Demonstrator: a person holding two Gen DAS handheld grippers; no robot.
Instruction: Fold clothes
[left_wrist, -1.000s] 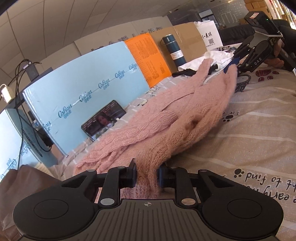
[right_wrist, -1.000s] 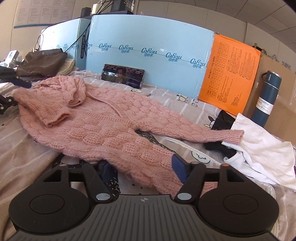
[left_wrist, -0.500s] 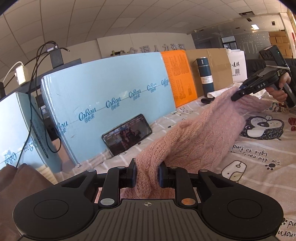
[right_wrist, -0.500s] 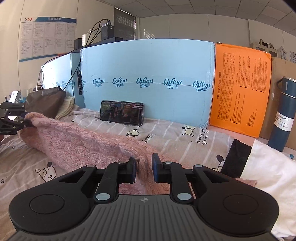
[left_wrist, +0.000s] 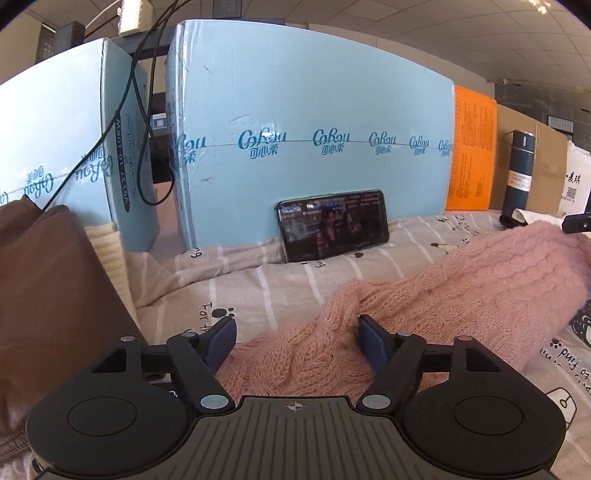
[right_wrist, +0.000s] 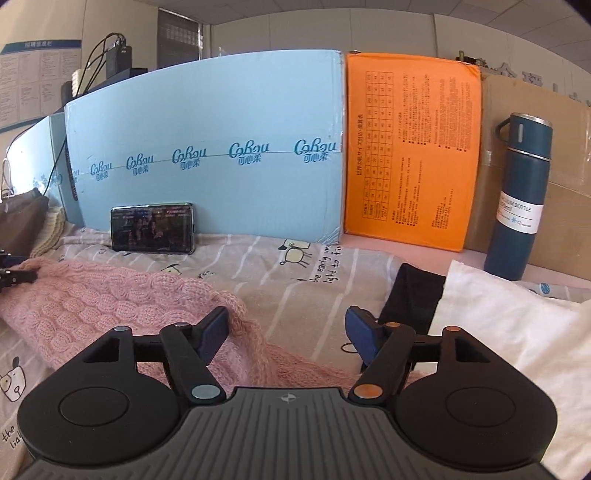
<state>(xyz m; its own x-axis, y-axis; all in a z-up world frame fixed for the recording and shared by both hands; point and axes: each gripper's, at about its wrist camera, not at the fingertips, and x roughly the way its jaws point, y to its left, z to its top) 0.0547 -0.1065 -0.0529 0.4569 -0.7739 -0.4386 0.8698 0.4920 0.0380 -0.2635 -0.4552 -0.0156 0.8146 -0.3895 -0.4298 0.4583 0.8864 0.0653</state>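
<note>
A striped printed bedsheet (right_wrist: 295, 280) fills the lower frame of both views. The pink knit sweater (left_wrist: 461, 280) lies across it, lower centre to right in the left view. The left gripper (left_wrist: 296, 338) and right gripper (right_wrist: 286, 328) both stand spread apart, gripping nothing.

Office: ceiling tiles (left_wrist: 461, 33), wall notices (right_wrist: 33, 85).

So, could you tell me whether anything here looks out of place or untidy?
Nothing is spilled or damaged. The pink sweater lies bunched and rumpled across the bedsheet rather than flat, with both grippers open over it. A white garment and a black cloth sit heaped at the right near the blue bottle.
</note>
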